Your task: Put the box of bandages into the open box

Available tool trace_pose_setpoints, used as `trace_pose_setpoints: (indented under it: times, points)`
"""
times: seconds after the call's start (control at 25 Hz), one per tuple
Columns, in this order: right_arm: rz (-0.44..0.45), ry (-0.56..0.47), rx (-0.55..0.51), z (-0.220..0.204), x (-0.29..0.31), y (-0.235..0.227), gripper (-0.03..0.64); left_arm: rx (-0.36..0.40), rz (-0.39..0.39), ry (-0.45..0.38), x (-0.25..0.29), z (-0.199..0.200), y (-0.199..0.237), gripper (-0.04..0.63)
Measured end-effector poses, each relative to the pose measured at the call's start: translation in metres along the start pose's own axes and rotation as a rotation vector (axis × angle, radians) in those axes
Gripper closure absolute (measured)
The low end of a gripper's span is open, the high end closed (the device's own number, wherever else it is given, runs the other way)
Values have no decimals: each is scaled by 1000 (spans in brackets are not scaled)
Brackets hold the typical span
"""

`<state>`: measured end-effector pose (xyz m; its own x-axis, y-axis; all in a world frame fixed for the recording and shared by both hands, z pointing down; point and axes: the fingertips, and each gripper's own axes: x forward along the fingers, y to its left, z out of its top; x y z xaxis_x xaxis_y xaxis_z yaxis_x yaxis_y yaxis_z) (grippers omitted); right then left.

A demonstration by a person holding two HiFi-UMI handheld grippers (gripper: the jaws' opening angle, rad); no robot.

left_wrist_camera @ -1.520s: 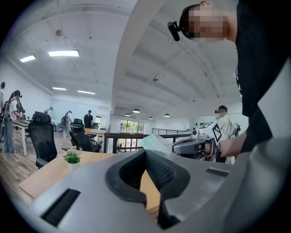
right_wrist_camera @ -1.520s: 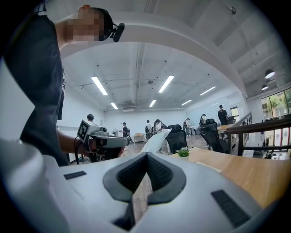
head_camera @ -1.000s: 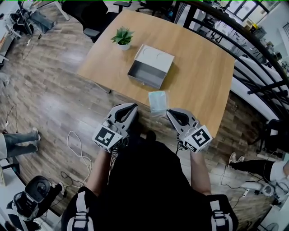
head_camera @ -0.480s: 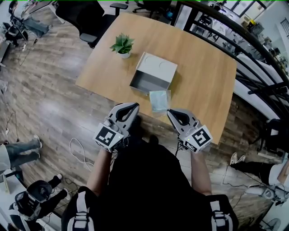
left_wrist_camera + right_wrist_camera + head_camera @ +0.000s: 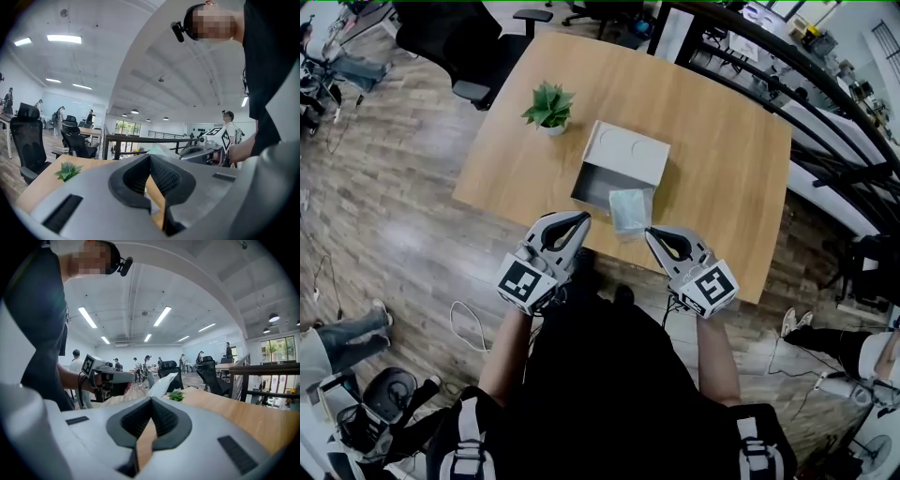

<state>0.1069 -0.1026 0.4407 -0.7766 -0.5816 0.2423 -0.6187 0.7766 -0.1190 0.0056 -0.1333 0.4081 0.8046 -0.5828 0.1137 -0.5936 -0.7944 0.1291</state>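
Both claws have come forward since the earlier frame. Their tips stopped short of the light-brown wooden tabletop (image 5: 722, 159) then, and in the head view they now sit over its near edge.

- **Tabletop:** it extends ahead of both claws and to either side of them.
- **Grey rectangular open box (image 5: 633, 155):** it stands on the tabletop with its lid raised at the far side. It is straight ahead, on a line running out between the two claws.
- **Left claw (image 5: 581, 219) and right claw (image 5: 649, 232):** both are grey and carry a marker cube. They are held side by side and apart, and point almost level. In each claw's own view the jaws meet tip to tip with nothing between them.
- **Small green potted plant (image 5: 549, 105):** it stands beyond the left claw and off to its left, clear of the working line.
- **Pale blue-green rectangular box of bandages (image 5: 630, 208):** this is the nearest object, just ahead of the gap between the claws and closer to the right one. It sits directly before the open box's front wall and looks tilted in the gripper views. Whether it touches that wall cannot be determined.

**Step in hand (judged):** this is the approach, and nothing has been grasped yet.

**Next move (judged):** one claw, probably the right, must open wider than the box of bandages and close across its sides. It then needs to lift the box over the front wall and release it inside the open box.
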Motion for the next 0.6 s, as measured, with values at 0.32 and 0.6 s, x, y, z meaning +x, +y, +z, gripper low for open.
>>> trace_pose_setpoints:
  times: [0.32,0.6]
  points:
    - [-51,21,-7,5,29,-11,592,3,-68,5,14,-1,33,572]
    - [-111,44,-8,6,51,-14,593,1,-116,15,12,-4,55,572]
